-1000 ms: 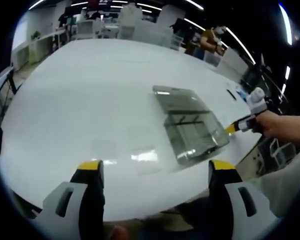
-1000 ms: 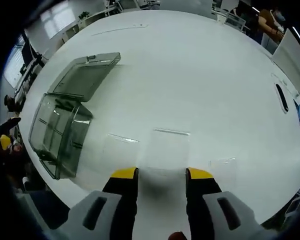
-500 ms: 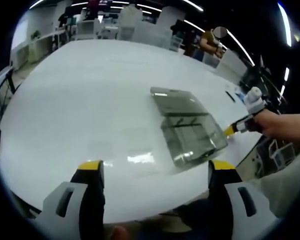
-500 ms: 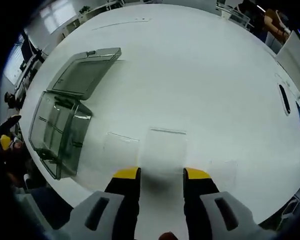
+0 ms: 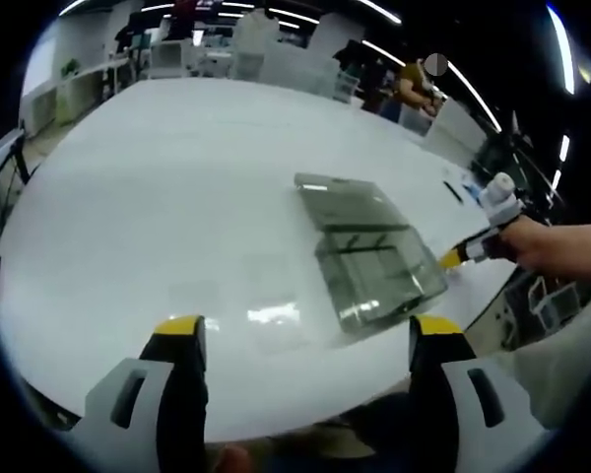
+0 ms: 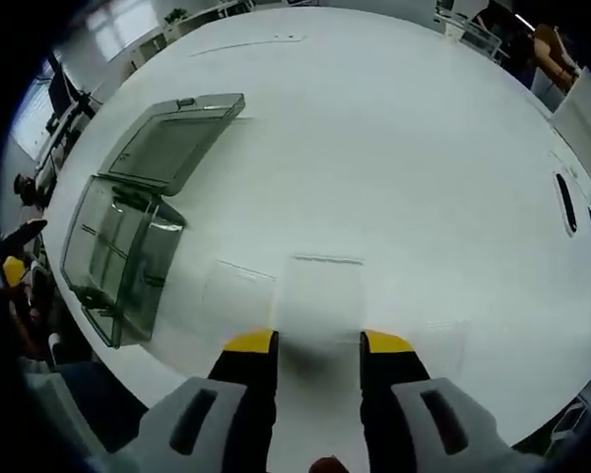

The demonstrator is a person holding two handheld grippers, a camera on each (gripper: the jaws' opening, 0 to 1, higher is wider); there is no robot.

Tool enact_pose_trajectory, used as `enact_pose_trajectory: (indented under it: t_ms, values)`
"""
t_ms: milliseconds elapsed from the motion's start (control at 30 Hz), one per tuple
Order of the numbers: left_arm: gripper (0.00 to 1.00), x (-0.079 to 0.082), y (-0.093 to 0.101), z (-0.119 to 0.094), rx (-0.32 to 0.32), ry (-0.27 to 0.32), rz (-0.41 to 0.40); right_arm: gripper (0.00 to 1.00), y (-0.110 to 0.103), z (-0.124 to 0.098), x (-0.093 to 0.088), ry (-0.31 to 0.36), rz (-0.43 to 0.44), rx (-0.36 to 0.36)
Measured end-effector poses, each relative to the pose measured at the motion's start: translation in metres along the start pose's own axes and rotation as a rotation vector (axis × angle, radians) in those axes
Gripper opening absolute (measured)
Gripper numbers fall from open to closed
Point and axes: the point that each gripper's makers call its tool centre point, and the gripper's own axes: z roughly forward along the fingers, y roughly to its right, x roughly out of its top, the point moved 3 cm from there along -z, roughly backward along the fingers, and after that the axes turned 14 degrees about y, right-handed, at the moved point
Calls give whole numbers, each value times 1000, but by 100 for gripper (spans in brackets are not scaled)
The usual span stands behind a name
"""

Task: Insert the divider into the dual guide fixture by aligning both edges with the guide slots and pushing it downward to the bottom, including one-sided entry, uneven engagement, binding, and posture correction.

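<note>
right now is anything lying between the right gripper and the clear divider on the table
Nothing visible does. The right gripper sits just short of the divider, which lies flat on bare white table.

The setting was an open-plan office. A large white counter (image 5: 158, 187) with a rounded edge took up the foreground. Beyond it, in the left gripper view, stood rows of white desks (image 5: 172, 54) and chairs (image 5: 276, 64), with long strip lights (image 5: 473, 89) running overhead across a dark ceiling. A person (image 5: 414, 84) in a mustard top stood among the furniture at the far side. A window (image 6: 113, 30) let in daylight at the room's edge in the right gripper view, with a potted plant (image 6: 175, 16) near it. More white desks (image 6: 463, 25) lined the far end there too.
</note>
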Motion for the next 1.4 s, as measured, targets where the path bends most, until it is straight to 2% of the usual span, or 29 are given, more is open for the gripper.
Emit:
enact_pose_trajectory:
  t_ms: [367, 567, 767, 967, 1400]
  values:
    - [82, 2, 2, 3, -5, 2, -3, 28, -2, -2, 0, -19, -14, 12]
    - [82, 4, 5, 5, -13, -2, 7, 29, -2, 1, 0, -52, 6, 15]
    - [82, 10, 7, 7, -23, -3, 27, 30, -6, 0, -1, -105, -66, 12]
    - [82, 12, 8, 9, -30, -10, 48, 30, -5, 1, 0, -133, -58, 7]
    - [82, 12, 17, 13, -53, -23, 85, 28, -3, 2, 0, -148, -73, 17]
